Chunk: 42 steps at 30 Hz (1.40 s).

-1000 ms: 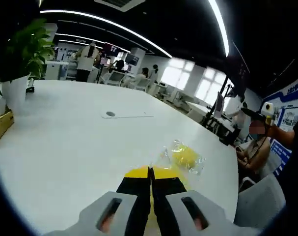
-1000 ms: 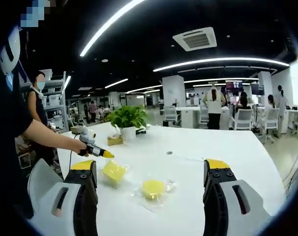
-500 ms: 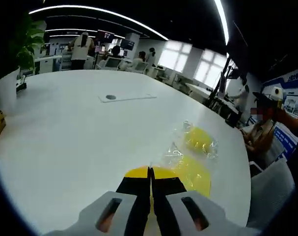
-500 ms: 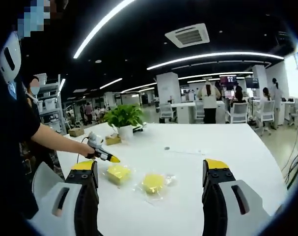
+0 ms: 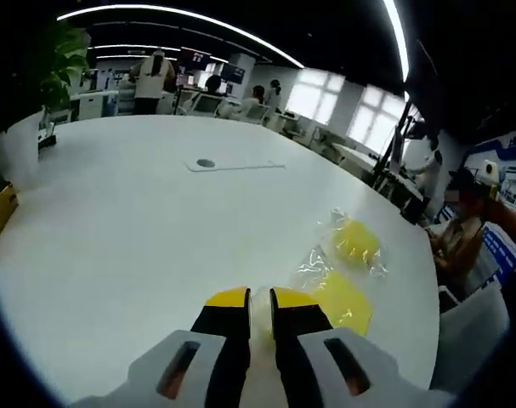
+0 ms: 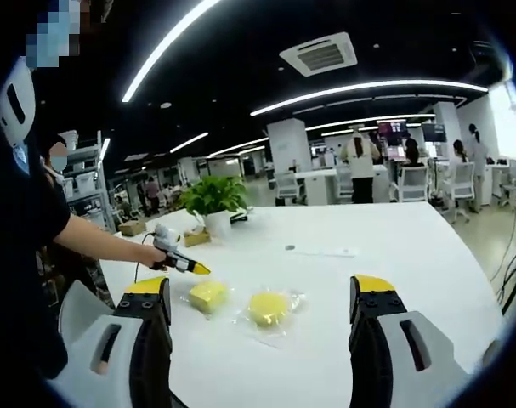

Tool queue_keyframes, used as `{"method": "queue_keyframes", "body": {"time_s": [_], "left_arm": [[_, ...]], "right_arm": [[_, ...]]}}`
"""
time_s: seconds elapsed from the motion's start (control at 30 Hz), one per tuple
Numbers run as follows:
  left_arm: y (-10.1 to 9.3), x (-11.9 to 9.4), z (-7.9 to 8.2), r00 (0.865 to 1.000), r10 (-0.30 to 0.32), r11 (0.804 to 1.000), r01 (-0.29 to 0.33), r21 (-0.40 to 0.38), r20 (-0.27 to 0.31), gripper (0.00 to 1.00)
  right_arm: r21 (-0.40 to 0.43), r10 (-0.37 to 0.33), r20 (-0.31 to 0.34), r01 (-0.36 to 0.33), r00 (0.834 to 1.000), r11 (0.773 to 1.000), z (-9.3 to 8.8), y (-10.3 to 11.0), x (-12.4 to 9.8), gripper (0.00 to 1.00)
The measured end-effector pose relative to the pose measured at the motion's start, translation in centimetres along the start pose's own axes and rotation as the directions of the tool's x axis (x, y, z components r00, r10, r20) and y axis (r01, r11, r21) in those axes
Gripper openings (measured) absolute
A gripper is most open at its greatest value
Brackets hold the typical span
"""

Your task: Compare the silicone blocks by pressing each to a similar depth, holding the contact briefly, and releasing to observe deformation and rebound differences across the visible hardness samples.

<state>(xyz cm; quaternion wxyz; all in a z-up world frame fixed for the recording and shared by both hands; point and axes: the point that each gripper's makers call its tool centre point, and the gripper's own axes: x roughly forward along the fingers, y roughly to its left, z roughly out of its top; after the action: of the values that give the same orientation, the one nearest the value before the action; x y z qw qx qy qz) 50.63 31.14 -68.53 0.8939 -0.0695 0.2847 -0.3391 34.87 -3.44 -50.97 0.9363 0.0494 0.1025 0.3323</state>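
The left gripper view looks low along its own jaws across the white table (image 5: pixel 138 221), close to the two bagged yellow silicone blocks (image 5: pixel 343 297) at its right. The right gripper view sits higher and farther back, facing the potted plant (image 6: pixel 213 197). Both share the table, the blocks (image 6: pixel 270 308) and the round tabletop grommet (image 5: pixel 206 162).

Your left gripper (image 5: pixel 259 297) partly covers the square yellow block (image 5: pixel 343 299), clear wrapping blurs both blocks' edges, distant people too small to make out
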Motion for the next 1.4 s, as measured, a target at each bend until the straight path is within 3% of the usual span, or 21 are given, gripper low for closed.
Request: {"method": "queue_keyframes", "body": {"time_s": [0.17, 0.4, 0.7, 0.83, 1.1, 1.23, 1.33, 1.4], "left_arm": [[-0.3, -1.9, 2.2, 0.995, 0.033, 0.999, -0.032, -0.01, 0.098, 0.09], [-1.7, -4.7, 4.7, 0.979, 0.057, 0.997, -0.068, 0.049, 0.194, 0.11], [-3.8, -7.4, 6.4, 0.968, 0.059, 0.986, -0.094, 0.136, 0.243, 0.14], [-5.6, -8.6, 7.8, 0.956, 0.047, 0.981, -0.099, 0.168, 0.29, 0.19], [-9.6, -11.7, 10.4, 0.948, -0.006, 0.948, -0.096, 0.304, 0.319, 0.26], [-11.4, -13.2, 10.3, 0.944, -0.018, 0.941, -0.096, 0.325, 0.331, 0.28], [-12.1, -13.7, 9.6, 0.952, -0.02, 0.924, -0.099, 0.369, 0.306, 0.33], [-12.5, -14.0, 9.0, 0.957, -0.016, 0.923, -0.097, 0.372, 0.29, 0.37]], "right_arm": [[-0.017, 0.009, 0.005, -0.009, 1.0, 1.0, 0.0, 0.3, 0.1, 0.8], [-0.036, 0.011, -0.012, -0.012, 1.0, 0.999, -1.0, 0.2, 0.2, 0.79], [-0.029, 0.015, 0.006, -0.015, 1.0, 0.999, -0.9, -0.1, 0.4, 0.77], [-0.039, 0.025, 0.013, -0.025, 1.0, 0.999, -0.4, 0.0, 0.7, 0.77], [-0.051, 0.023, -0.001, -0.023, 1.0, 0.998, -0.8, -0.4, 0.9, 0.77], [-0.042, 0.026, -0.008, -0.026, 1.0, 0.999, -1.3, -0.6, 1.1, 0.76], [-0.044, 0.035, -0.019, -0.036, 0.999, 0.998, -1.7, -0.4, 1.4, 0.76], [-0.051, 0.043, -0.024, -0.045, 0.999, 0.998, -1.8, -0.2, 1.6, 0.76]]}}
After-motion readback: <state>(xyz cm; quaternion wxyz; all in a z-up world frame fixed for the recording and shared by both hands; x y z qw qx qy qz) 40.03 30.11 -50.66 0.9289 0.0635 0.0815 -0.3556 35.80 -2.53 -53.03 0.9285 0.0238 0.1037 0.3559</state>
